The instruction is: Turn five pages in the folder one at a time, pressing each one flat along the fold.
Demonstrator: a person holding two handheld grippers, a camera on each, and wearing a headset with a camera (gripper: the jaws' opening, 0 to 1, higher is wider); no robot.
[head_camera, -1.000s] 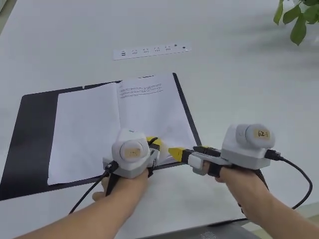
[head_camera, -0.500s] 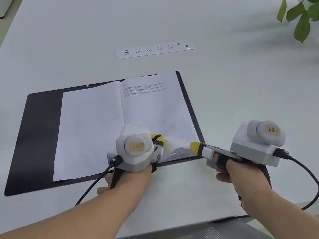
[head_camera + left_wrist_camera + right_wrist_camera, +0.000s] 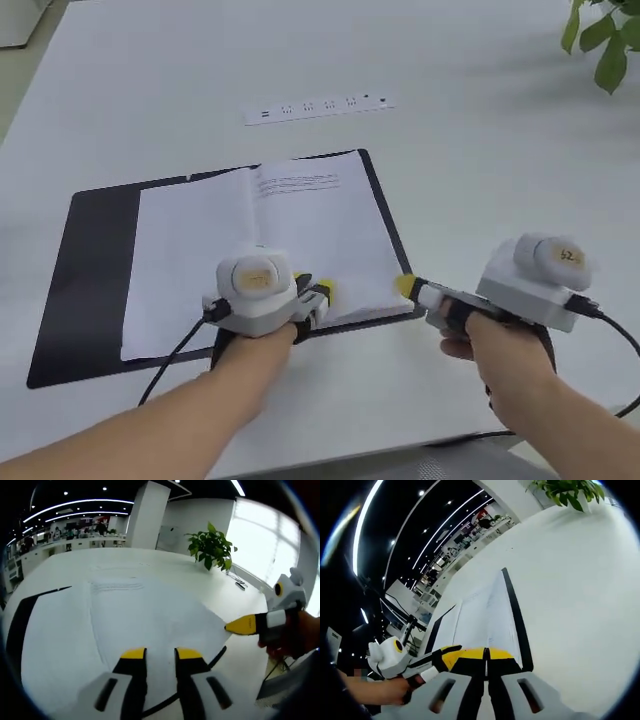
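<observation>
We are holding the left tongs (image 3: 315, 293) over the lower edge of the right page (image 3: 325, 235), jaws a narrow gap apart and gripping nothing. We are holding the right tongs (image 3: 405, 286) with jaws pressed together, the tip at that page's lower right corner; whether it is pinching paper we cannot tell. The folder (image 3: 85, 290) is lying open on the bench (image 3: 480, 160).

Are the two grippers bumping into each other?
Apart. The head view shows a strip of white page between the left gripper and the right gripper. The left gripper view shows the same gap.
</observation>
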